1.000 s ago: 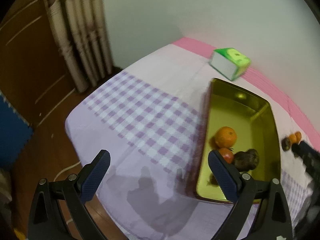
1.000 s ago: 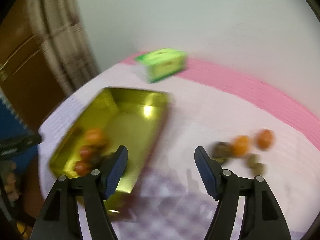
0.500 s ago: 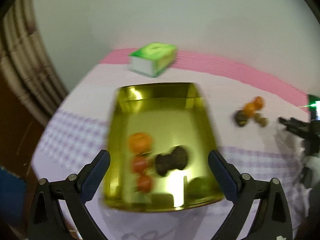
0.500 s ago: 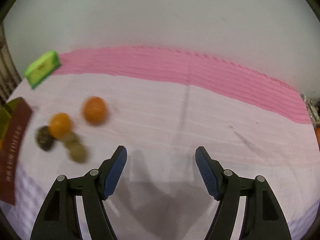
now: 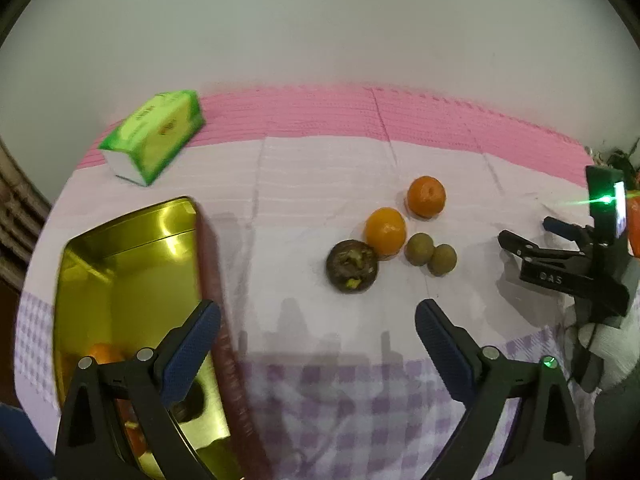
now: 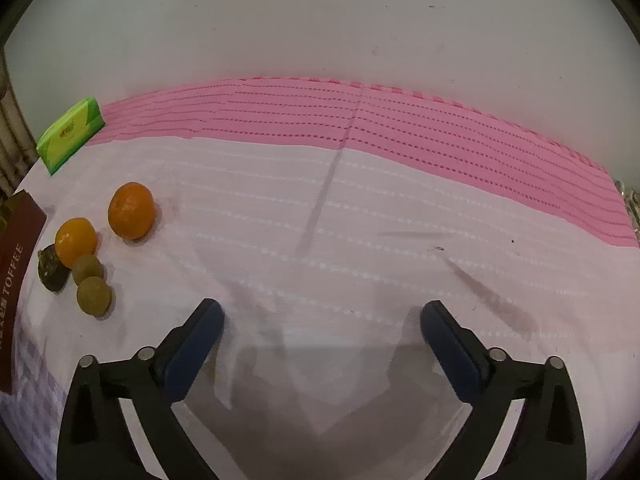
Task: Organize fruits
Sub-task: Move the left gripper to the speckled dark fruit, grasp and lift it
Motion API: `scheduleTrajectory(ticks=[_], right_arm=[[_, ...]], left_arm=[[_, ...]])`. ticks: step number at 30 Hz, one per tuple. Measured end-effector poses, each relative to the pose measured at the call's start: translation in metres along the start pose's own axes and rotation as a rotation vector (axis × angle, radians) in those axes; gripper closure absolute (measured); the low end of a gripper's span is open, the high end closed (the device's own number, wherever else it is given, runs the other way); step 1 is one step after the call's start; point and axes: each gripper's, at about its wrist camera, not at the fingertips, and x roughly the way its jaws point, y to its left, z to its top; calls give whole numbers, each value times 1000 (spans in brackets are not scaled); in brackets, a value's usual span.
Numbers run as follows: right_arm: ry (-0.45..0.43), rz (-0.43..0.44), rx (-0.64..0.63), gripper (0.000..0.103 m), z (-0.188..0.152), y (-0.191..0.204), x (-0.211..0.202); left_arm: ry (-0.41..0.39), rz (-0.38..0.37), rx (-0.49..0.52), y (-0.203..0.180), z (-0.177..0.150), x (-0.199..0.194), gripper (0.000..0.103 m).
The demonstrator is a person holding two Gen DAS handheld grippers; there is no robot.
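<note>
A gold tin tray with a dark red outer wall sits at the left; an orange fruit and other fruit lie in its near end, partly behind my left finger. On the cloth to its right lie two oranges, a dark mangosteen and two small green-brown fruits. My left gripper is open and empty, just in front of this group. My right gripper is open and empty over bare cloth; the same fruits lie to its left. It also shows in the left wrist view.
A green tissue box lies at the back left by the white wall, also in the right wrist view. The cloth is pink at the back, white in the middle, purple checked near the front edge. The tray's red wall is at the right wrist view's left edge.
Both views have swung to the right. The tray has moved from the centre to the left of the left wrist view, and the loose fruits now lie ahead of the left gripper. Both grippers stay open.
</note>
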Motion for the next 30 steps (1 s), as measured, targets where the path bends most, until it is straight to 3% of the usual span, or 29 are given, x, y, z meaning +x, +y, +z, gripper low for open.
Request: scheduleTrajectory(ticks=[6,16,22,30], right_arm=[[-11,7,-11,0,-3,-2,0],[-17,6,-10,0,-5,-3,0],[-17,6,-9,0,-5,-3,0],[-17,7,-9,0,-4,-3,0]], left_arm=[[61,32,33,-10,9,30,26],[119,0,24,-13,19,60,54],[134,-24,8,-14,23,68,65],[129,-30,14,-14,19,63,66]])
